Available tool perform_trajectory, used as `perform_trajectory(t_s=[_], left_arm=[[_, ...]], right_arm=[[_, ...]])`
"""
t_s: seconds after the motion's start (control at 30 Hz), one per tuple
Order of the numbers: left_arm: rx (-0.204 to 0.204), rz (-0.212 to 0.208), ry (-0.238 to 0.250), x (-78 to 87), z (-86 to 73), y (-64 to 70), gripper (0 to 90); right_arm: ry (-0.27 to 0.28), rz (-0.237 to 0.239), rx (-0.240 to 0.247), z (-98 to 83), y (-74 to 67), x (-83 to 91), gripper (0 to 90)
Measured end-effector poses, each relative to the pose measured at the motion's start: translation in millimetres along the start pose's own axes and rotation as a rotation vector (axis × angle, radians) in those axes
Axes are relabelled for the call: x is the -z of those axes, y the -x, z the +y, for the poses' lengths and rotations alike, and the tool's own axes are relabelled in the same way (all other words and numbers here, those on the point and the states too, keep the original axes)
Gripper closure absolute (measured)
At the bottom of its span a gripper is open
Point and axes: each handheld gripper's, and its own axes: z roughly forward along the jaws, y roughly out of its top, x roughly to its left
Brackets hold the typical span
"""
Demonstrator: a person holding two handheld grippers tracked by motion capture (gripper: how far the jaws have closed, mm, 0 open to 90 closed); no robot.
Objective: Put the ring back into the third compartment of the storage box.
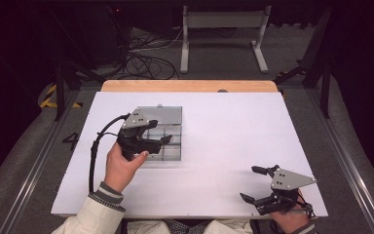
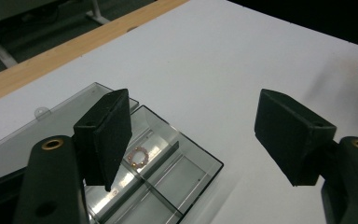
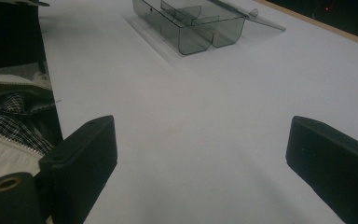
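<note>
My left tongs hang spread over the clear box, right tongs spread above bare bench; a careless descent could knock the box's thin wall, jolting the small ring.

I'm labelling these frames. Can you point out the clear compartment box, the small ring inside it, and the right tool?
Compartment box [image 1: 171, 152]: high view, right wall.
Small ring [image 2: 139, 156]: left gripper view, its coppery band.
Right tool [image 1: 253, 184]: high view, midway between its open fingertips.
</note>
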Motion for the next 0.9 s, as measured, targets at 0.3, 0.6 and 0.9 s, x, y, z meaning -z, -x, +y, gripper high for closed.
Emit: perform_trajectory(t_s=[0.3, 0.6, 0.9], left_arm=[[-0.017, -0.002, 0.042, 19.5, -11.1, 4.7, 23.1], [-0.031, 0.010, 0.077, 36.1, -25.2, 8.9, 18.7], [-0.052, 0.044, 0.095, 43.8, -47.9, 13.3, 11.3]], right_arm=[[0.001, 0.002, 0.000, 0.1, -0.2, -0.3, 9.4], [0.000, 0.003, 0.001, 0.2, -0.7, -0.3, 9.4], [0.000, 0.002, 0.002, 0.5, -0.9, 0.1, 9.4]])
